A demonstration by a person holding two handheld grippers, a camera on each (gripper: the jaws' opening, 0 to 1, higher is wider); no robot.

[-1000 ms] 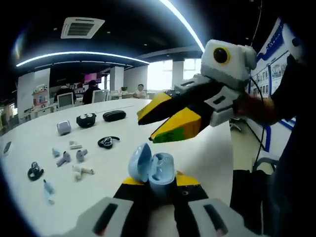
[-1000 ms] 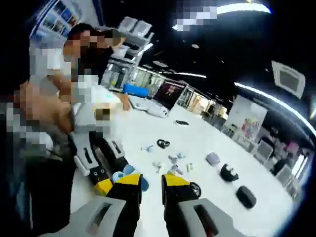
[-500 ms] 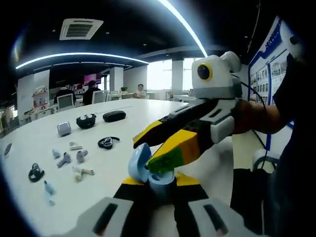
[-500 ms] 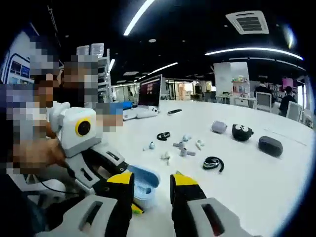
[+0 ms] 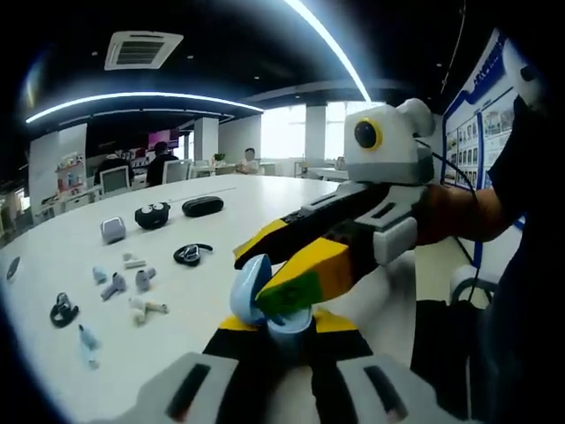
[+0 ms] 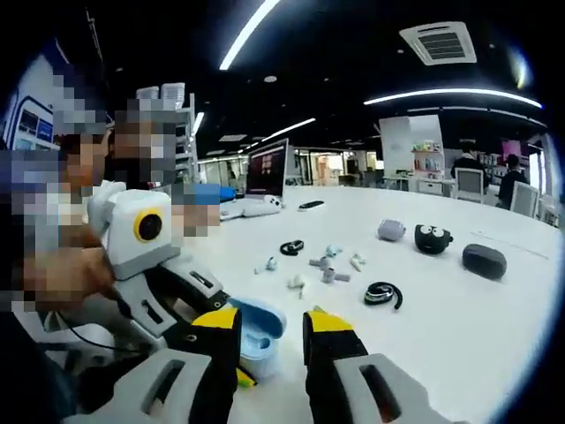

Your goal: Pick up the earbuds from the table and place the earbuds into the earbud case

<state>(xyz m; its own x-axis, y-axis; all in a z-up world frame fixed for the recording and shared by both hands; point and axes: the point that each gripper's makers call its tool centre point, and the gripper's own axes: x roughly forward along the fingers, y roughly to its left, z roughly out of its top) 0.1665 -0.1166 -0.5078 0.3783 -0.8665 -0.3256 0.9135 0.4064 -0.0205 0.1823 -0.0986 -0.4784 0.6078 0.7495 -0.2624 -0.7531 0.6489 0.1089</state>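
We see the open light-blue earbud case pinched between the left gripper jaws, raised over the white table. The right gripper reaches over the case, jaws slightly parted; we cannot tell whether they hold anything. Loose earbuds lie on the table, well apart.

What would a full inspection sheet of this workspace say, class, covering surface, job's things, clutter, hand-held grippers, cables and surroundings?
Surface: white table, wide and curved.
Job's things: open light-blue earbud case in the left hand-held gripper; loose earbuds scattered on the table.
Clutter: grey case, black case with eyes, dark oval case, black ear-hooks.
Hand-held grippers: right hand-held gripper tips at the case's opening; whether it carries an earbud cannot be told.
Cables: nothing seen.
Surroundings: office, monitor, ceiling lights, seated people.
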